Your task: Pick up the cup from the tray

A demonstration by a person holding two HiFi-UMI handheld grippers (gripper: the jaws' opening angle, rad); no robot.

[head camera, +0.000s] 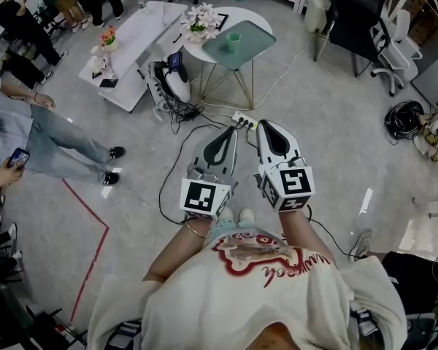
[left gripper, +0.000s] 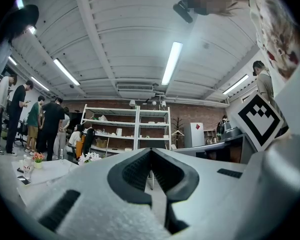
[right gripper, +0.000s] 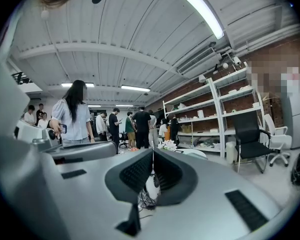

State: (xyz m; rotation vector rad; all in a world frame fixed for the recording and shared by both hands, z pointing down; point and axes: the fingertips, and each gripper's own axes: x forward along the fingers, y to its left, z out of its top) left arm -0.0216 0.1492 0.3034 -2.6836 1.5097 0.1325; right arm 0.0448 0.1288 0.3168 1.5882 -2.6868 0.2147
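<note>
Left tool (head camera: 231, 128): jaws closed tip to tip, nothing between them, held low in front of the person's chest over the floor (head camera: 328, 122). Right tool (head camera: 266, 124): jaws likewise shut and empty, just beside the left tool, both pointing away from the person toward the round white worktop (head camera: 247, 16). Each carries its marker cube at the near end. Cup (head camera: 233, 39): one, small, pale green, close in tint to the tray beneath it; upright with the mouth up, plain-sided as far as can be made out; finer detail too small to tell. It stands on the tray (head camera: 254, 47) near that tray's middle, a little toward the far side, well apart from both tools. Tray: flat, squarish, teal-green, turned corner-on to the person, lying at the worktop's near right edge with its near corner overhanging the rim. Flowers (head camera: 202, 20): a white and pink bunch at the worktop's left edge, just beside the tray's far left side. Power strip (head camera: 242, 120): white, on the floor between the worktop's legs and the tool tips, dark cables trailing from it.
</note>
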